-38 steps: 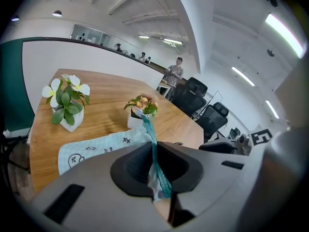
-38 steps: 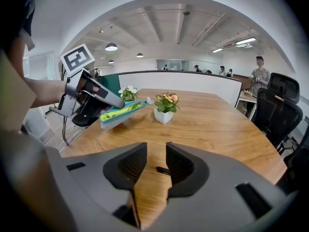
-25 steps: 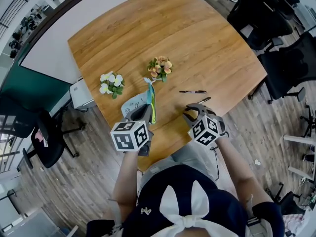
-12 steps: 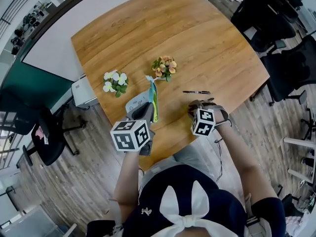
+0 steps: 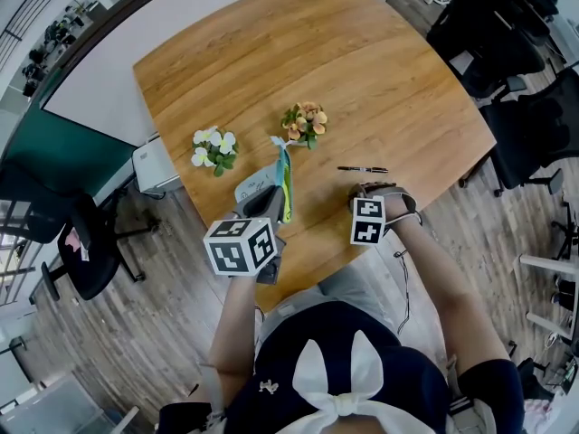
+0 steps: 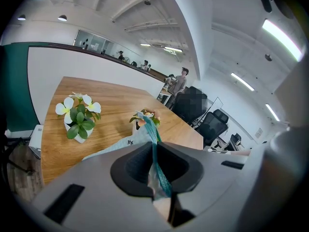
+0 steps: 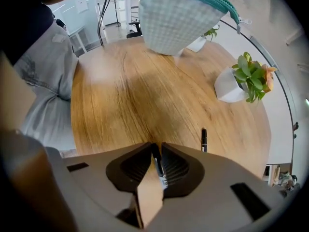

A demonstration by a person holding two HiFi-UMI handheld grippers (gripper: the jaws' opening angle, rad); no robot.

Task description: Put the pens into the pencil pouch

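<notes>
Jaws of the down-pointing right gripper just closed onto a pen; left gripper, tilted forward-down, pinches the pouch.

Two pens, one pencil pouch, two flower pots, one table.

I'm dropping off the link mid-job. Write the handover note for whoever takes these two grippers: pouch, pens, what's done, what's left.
Left gripper: shut on the zip edge of the pencil pouch, holding it up over the table.
Right gripper: pointing down at the table, its jaws have just been closing round a pen, which now fills the gap between them.
Second pen: lying on the table just beyond the right gripper.
Done: no pen seen going in yet; the pouch's inside does not show.
Left: lift the gripped pen into the pouch, then probably fetch the second pen.
</notes>
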